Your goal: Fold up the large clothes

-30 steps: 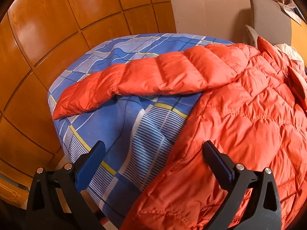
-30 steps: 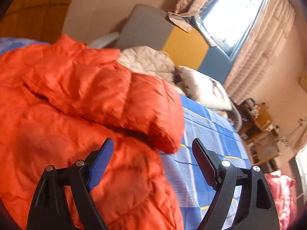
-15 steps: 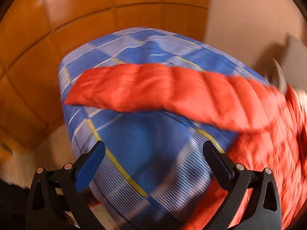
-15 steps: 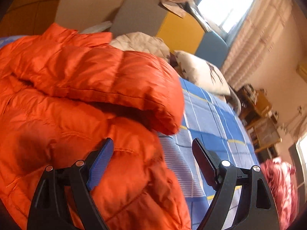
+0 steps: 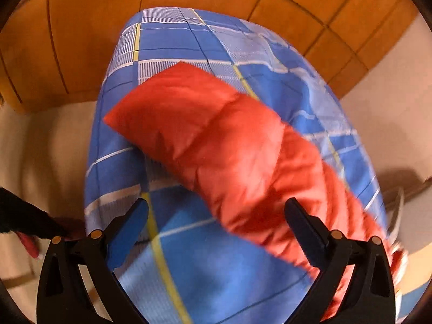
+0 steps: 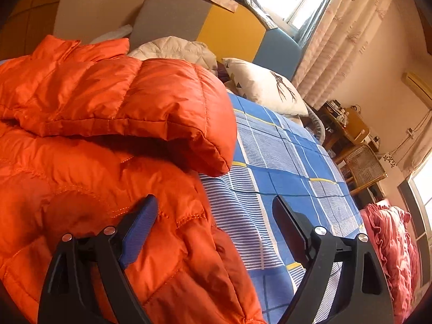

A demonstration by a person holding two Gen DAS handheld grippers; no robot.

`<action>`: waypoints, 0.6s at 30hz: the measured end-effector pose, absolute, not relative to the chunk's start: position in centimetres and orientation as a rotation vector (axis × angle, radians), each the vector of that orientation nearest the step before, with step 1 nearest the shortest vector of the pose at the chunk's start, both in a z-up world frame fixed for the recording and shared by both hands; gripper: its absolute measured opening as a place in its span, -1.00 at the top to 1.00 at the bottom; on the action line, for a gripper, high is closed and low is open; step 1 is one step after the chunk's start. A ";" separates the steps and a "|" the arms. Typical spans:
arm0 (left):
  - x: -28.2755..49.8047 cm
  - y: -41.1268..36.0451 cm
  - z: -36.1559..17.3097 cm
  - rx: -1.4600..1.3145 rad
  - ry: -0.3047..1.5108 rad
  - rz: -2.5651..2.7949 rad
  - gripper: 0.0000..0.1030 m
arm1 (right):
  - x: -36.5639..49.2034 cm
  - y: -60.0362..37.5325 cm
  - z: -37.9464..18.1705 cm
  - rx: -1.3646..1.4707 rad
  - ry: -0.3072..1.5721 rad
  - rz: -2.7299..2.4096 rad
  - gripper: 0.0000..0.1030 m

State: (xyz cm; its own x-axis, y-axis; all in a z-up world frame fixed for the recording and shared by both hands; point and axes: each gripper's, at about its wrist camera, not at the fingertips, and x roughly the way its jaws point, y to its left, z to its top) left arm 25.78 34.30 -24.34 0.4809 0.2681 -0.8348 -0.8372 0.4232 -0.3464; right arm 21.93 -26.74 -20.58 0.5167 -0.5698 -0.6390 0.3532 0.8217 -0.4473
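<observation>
Both claws are released and empty. The left claw (image 5: 216,216) hovers over the bed (image 5: 189,264), the orange jacket's left sleeve (image 5: 216,135) stretching from 10 to 4 o'clock ahead. The right claw (image 6: 214,213) straddles the jacket (image 6: 81,189) hem. Best to pinch the sleeve cuff at 10 o'clock, then carry it across the body.

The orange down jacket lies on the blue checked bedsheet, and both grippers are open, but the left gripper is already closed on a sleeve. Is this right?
Not quite. The left gripper is open too, holding nothing; the left wrist view shows the sleeve lying free ahead of it. The orange down jacket does lie on the blue checked bedsheet, and the right gripper is open.
</observation>
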 end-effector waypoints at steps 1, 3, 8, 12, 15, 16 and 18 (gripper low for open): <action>25.9 34.4 -24.3 -0.870 0.772 0.784 -0.79 | 21.9 -26.7 -20.7 -0.280 0.866 -0.562 -0.66; 26.7 34.8 -24.5 -0.893 0.755 0.761 -0.39 | 21.9 -26.7 -20.7 -0.279 0.866 -0.561 -0.66; 28.0 35.0 -24.3 -0.899 0.757 0.750 0.78 | 21.7 -26.9 -20.8 -0.265 0.869 -0.553 -0.66; 28.4 34.1 -22.3 -0.829 0.721 0.735 0.90 | 21.7 -26.9 -20.9 -0.261 0.869 -0.550 -0.66; 28.7 32.3 -20.2 -0.721 0.687 0.726 0.91 | 21.6 -26.9 -20.9 -0.261 0.869 -0.551 -0.66; 28.8 31.8 -19.7 -0.703 0.677 0.715 0.91 | 21.6 -26.9 -21.0 -0.260 0.870 -0.551 -0.67; 29.0 30.3 -18.4 -0.658 0.655 0.676 0.91 | 21.6 -26.9 -21.0 -0.259 0.870 -0.552 -0.68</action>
State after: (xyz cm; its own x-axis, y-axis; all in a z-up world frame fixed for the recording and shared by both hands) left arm 29.01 30.27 -18.37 0.6038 0.3443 -0.7189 -0.7296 0.6021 -0.3244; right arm 21.58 -26.94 -21.01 0.5168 -0.5565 -0.6505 0.3516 0.8308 -0.4314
